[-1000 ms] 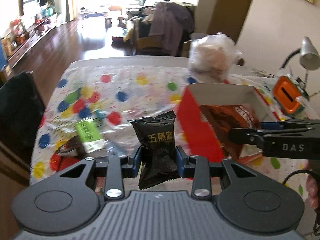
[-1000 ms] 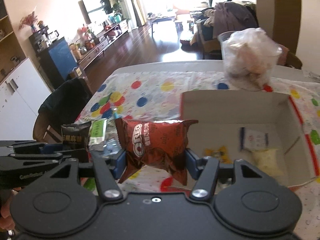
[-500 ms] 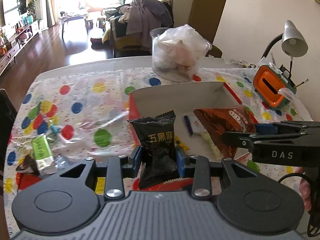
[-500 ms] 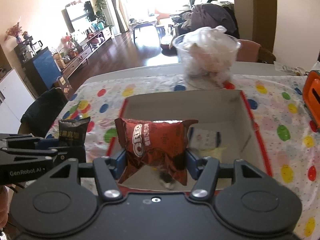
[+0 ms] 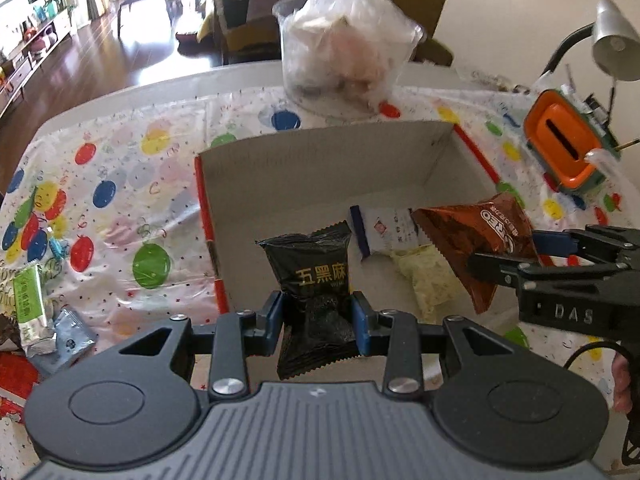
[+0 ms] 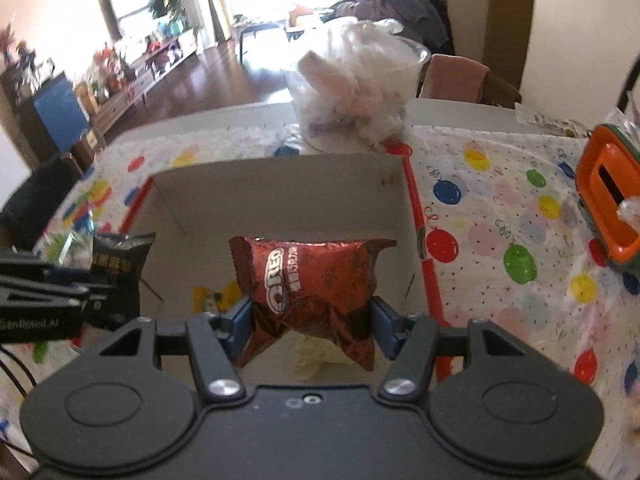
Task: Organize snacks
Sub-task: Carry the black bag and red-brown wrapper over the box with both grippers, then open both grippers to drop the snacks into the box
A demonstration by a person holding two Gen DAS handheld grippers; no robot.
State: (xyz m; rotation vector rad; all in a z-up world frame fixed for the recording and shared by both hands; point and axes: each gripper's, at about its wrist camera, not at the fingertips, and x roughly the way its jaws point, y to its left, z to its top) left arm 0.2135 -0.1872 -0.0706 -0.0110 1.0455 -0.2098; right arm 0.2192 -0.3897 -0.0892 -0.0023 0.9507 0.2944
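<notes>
My left gripper (image 5: 317, 322) is shut on a black snack packet (image 5: 312, 276) with gold characters, held above the front of the open cardboard box (image 5: 320, 152). My right gripper (image 6: 311, 322) is shut on a brown Oreo packet (image 6: 316, 280), held over the same box (image 6: 280, 184). In the left wrist view the Oreo packet (image 5: 476, 240) and the right gripper (image 5: 516, 266) come in from the right. In the right wrist view the black packet (image 6: 118, 264) and the left gripper (image 6: 76, 292) show at the left. A white packet with a blue edge (image 5: 384, 230) and a pale yellow one (image 5: 426, 276) lie in the box.
The table carries a balloon-print cloth (image 5: 120, 184). A clear tub stuffed with plastic bags (image 5: 344, 52) stands behind the box. An orange container (image 5: 564, 144) and a desk lamp (image 5: 612, 44) are at the right. Green and blue snack packets (image 5: 36, 312) lie at the left.
Both grippers have moved right and down with their packets, from beside the box's left wall to over its inside. The box now fills the middle of both views.
</notes>
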